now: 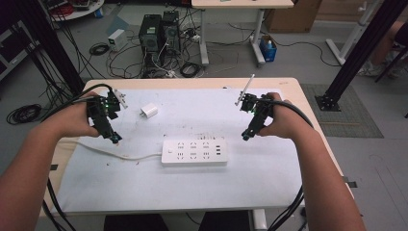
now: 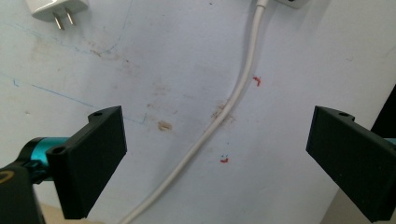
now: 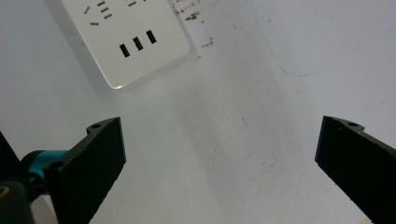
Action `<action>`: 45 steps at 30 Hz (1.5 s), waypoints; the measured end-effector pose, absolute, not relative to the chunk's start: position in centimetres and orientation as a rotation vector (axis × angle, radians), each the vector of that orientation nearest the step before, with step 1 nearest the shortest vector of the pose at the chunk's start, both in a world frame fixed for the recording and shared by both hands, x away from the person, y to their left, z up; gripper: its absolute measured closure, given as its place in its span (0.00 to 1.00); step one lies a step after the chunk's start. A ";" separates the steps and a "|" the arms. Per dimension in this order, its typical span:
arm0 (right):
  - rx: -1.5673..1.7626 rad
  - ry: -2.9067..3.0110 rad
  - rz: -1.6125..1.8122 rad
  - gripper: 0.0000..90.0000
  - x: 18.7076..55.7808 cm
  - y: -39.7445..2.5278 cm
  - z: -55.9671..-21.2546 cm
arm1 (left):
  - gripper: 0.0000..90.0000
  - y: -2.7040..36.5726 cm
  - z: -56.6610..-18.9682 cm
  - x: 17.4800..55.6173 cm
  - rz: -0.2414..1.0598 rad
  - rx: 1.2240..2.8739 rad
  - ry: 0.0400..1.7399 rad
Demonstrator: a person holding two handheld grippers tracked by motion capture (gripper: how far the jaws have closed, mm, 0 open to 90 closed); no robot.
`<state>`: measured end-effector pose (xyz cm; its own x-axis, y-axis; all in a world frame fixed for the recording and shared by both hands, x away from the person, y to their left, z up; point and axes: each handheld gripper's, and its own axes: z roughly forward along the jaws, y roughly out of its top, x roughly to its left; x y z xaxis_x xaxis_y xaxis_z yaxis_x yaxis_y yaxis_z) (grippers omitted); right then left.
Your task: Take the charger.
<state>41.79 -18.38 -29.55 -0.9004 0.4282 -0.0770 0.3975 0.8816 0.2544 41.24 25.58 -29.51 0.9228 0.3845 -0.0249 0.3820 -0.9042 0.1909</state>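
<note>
Left gripper [image 1: 114,138] is hovering at 9 o'clock of the power strip [image 1: 194,152], jaws spread wide, gripping nothing; the strip's white cord [image 2: 219,119] is running beneath it. Right gripper [image 1: 246,135] is hanging at 2 o'clock of the strip, jaws wide apart, empty. White plug adapter [image 1: 148,111] is lying at 10 o'clock of the strip, well apart. No readable writing.
</note>
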 end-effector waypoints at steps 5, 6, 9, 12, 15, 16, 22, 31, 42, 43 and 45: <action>0.647 2.933 0.355 0.01 42.1 -18.6 -29.5 | 0.06 25.3 -29.9 41.5 -0.019 2.921 0.565; 0.650 2.938 0.344 0.01 42.1 -18.6 -29.5 | 0.06 25.2 -30.1 41.5 -0.019 2.925 0.570; 0.642 2.942 0.327 0.01 42.2 -18.7 -29.7 | 0.06 25.3 -30.3 41.8 -0.020 2.936 0.581; 0.663 2.930 0.344 0.01 42.0 -18.8 -29.7 | 0.06 25.4 -30.2 42.2 0.012 2.920 0.618; 0.671 2.929 0.341 0.01 41.9 -19.0 -30.0 | 0.06 25.5 -30.2 42.7 0.018 2.870 0.684; 0.665 2.929 0.331 0.01 41.9 -19.0 -30.0 | 0.06 25.5 -30.3 42.9 0.023 2.848 0.707; 0.691 2.920 0.349 0.01 41.6 -19.2 -29.8 | 0.06 25.2 -31.2 44.2 0.092 2.807 0.794; 0.689 2.909 0.339 0.01 41.4 -19.1 -30.2 | 0.06 24.8 -34.1 46.4 0.179 2.739 0.948; 0.712 2.896 0.353 0.01 41.1 -19.7 -30.2 | 0.06 24.1 -36.2 49.0 0.280 2.570 1.007; 0.711 2.894 0.357 0.01 41.1 -19.6 -30.2 | 0.06 24.1 -36.4 49.3 0.285 2.549 1.021; 0.708 2.892 0.361 0.01 41.0 -19.6 -30.2 | 0.06 24.2 -36.8 49.9 0.296 2.521 1.041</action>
<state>41.03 -19.58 -30.18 -0.8791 0.4699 -0.0799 0.4359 0.8603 0.2642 49.91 24.24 -36.77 0.7008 0.7121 0.0434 0.6284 -0.6449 0.4350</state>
